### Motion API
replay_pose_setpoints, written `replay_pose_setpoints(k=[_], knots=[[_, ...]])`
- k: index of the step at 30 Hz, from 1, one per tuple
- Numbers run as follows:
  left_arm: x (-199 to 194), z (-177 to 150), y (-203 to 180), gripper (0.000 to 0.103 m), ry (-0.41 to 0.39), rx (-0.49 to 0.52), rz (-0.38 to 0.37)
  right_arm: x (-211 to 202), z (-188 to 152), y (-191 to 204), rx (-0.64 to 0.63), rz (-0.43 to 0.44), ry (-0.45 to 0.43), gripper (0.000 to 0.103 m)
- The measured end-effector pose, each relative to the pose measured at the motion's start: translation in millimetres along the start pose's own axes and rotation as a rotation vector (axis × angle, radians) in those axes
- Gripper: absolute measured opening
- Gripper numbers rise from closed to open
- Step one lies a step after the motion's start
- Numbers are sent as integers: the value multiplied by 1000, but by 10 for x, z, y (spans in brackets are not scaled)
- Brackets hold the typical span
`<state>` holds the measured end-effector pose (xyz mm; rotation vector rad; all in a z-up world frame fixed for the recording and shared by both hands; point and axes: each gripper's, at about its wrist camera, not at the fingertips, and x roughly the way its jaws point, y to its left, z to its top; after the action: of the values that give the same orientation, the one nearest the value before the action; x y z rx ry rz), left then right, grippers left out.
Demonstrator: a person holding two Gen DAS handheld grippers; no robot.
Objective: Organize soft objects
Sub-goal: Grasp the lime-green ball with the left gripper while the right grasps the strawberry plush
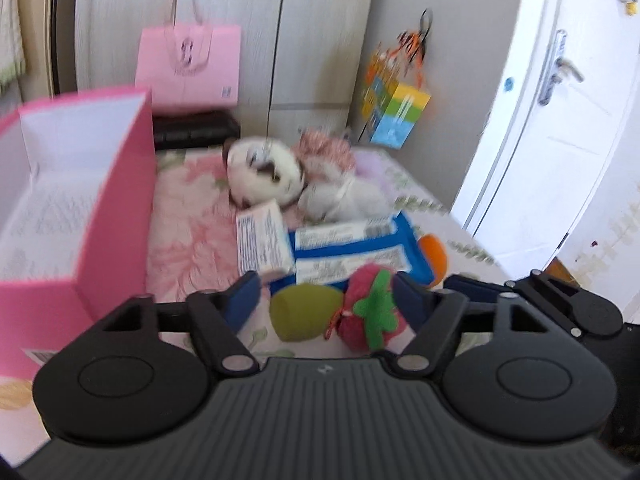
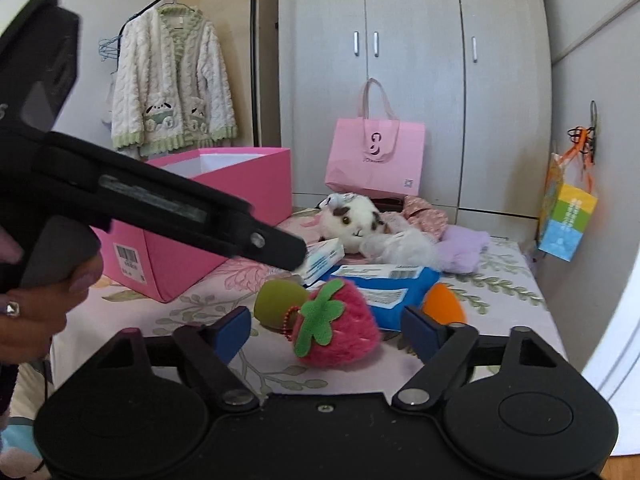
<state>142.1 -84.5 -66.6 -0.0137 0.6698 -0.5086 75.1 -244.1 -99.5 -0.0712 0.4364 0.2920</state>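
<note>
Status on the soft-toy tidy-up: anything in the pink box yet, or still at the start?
Done: nothing visible. What shows of the pink box interior is bare. In hand: nothing; the left claw and right claw both frame the strawberry plush and green plush without pressing on them. Left: those two, the guinea pig plush, the orange plush and the purple plush, all on the bed.

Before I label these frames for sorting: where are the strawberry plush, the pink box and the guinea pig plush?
strawberry plush (image 2: pixel 340 326): right wrist view, on its pink body below the green leaf.
pink box (image 2: pixel 224 204): right wrist view, on its outer front wall.
guinea pig plush (image 2: pixel 352 220): right wrist view, on its white face.
</note>
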Motion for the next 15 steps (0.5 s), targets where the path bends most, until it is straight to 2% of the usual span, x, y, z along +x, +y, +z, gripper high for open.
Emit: replay_pose_setpoints(k=[6, 12, 15], knots=[[205, -54, 137, 63, 19, -70, -19, 240, -90, -32, 30, -2, 45, 72], [297, -90, 234, 61, 22, -159, -53, 348, -153, -60, 63, -1, 44, 68], [313, -122, 276, 61, 31, -204, -70, 403, -177, -78, 84, -21, 41, 57]])
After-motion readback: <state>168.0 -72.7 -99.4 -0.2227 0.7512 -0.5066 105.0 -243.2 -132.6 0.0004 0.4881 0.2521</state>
